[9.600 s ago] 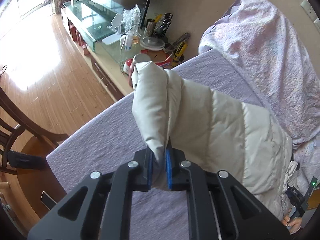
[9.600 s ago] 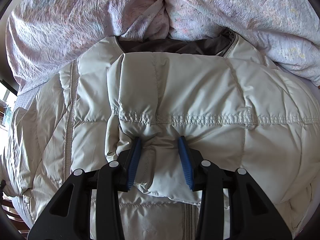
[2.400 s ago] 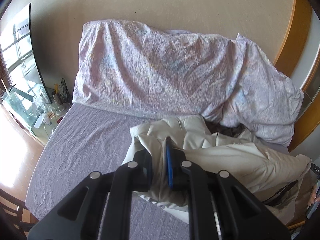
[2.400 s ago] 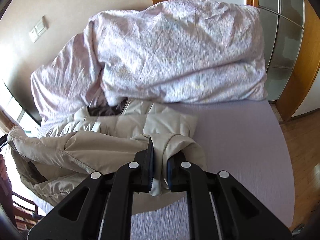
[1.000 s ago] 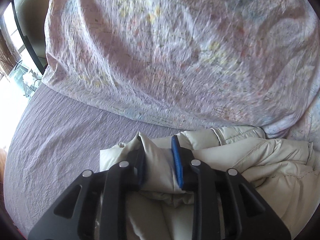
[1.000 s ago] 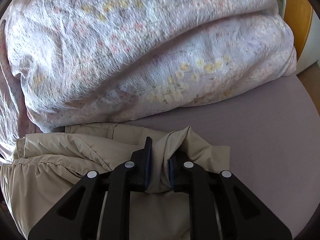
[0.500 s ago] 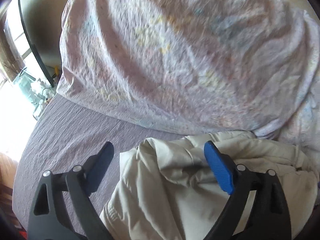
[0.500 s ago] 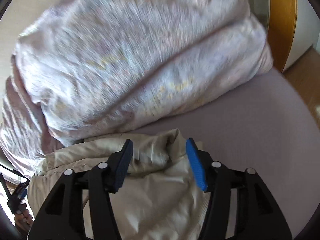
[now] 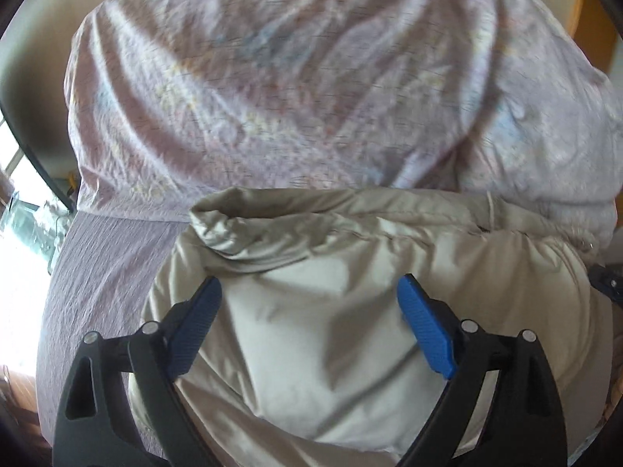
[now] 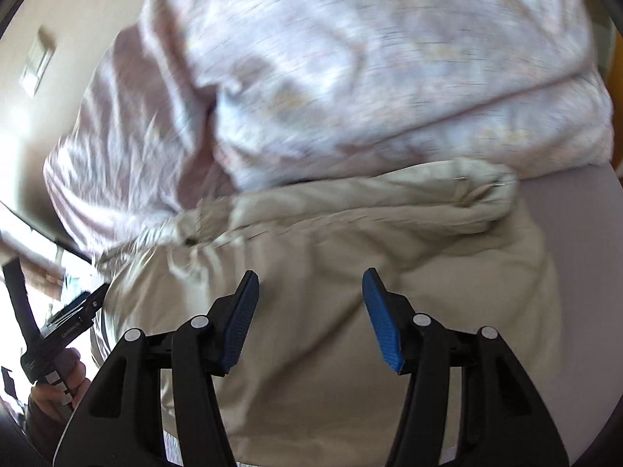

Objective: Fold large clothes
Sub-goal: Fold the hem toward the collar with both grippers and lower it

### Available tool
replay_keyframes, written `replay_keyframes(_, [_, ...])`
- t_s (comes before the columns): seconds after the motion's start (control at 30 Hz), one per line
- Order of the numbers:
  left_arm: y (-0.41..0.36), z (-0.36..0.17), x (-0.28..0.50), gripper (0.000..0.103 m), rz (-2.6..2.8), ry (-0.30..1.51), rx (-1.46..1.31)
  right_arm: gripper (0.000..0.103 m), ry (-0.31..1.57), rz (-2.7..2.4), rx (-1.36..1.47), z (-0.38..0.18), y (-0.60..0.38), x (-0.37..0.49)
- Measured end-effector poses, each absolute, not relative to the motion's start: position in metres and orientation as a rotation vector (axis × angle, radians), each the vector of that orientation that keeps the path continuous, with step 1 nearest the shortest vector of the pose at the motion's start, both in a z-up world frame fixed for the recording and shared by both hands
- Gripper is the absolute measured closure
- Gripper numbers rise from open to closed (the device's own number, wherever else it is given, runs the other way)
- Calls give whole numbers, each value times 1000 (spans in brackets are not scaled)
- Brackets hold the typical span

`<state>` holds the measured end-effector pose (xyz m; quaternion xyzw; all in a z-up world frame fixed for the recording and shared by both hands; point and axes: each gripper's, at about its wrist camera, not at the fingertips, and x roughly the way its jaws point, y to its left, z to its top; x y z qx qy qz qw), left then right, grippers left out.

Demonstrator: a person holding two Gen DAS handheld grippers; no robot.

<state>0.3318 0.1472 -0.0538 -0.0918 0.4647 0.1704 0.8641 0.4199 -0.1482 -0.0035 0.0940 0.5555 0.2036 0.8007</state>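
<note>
Both the left tongs (image 9: pixel 309 303) and the right tongs (image 10: pixel 309 297) are spread wide, holding nothing. The beige jacket (image 9: pixel 311 311) lies bunched on the bed (image 9: pixel 101 257) just beneath and ahead of them, its far edge against the flowered quilt (image 9: pixel 292 89). Any lettering is too blurred to read.

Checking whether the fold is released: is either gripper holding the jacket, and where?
Nothing is held: left gripper and right gripper are open above the jacket.
</note>
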Motion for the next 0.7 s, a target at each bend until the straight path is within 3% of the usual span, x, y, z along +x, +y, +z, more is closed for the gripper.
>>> replay_keyframes(0.07, [139, -51, 332, 12, 343, 971, -174, 46, 1216, 444, 158, -7, -136, 417])
replay_keyframes(0.13, [133, -48, 332, 12, 327, 966, -171, 53, 1254, 427, 89, -17, -120, 415])
replay_keyframes(0.2, [127, -44, 330, 12, 319, 958, -162, 73, 1282, 400, 50, -28, -110, 415])
replay_keyframes(0.3, [128, -43, 330, 12, 311, 953, -143, 95, 1270, 376, 22, -32, -98, 418])
replay_keyframes(0.7, [143, -52, 343, 12, 323, 965, -173, 100, 1199, 262, 130, -28, -100, 467])
